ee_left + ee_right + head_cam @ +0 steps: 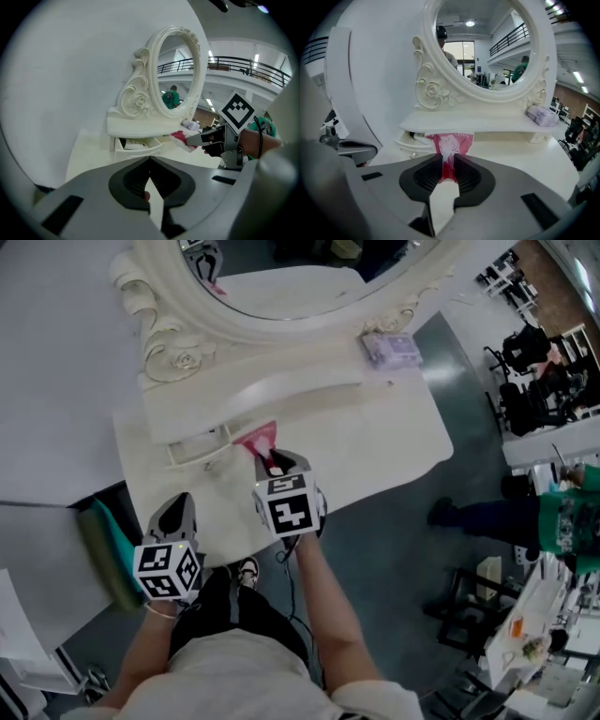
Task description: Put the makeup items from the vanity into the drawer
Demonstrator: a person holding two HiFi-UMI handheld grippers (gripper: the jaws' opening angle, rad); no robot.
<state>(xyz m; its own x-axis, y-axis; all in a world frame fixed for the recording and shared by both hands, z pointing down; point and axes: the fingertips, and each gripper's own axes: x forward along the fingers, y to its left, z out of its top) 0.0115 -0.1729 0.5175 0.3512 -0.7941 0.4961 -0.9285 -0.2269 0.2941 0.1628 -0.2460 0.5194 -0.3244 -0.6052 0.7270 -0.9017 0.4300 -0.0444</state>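
The red packet is pinched between the narrow-set jaws of the right gripper. It sticks out ahead of them, above the vanity top, with the open drawer just beyond. Farther ahead and to the right, a purple pack lies on the shelf below the mirror. Off to the left, the left gripper has its jaws closed together.

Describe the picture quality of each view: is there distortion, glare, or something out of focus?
Head view: soft even light, no hard shadows, the white vanity top loses detail. Left gripper view: strong fisheye, black corners, the mirror frame bends. Right gripper view: same fisheye, a lamp glares in the mirror, the pink packet is fairly sharp.
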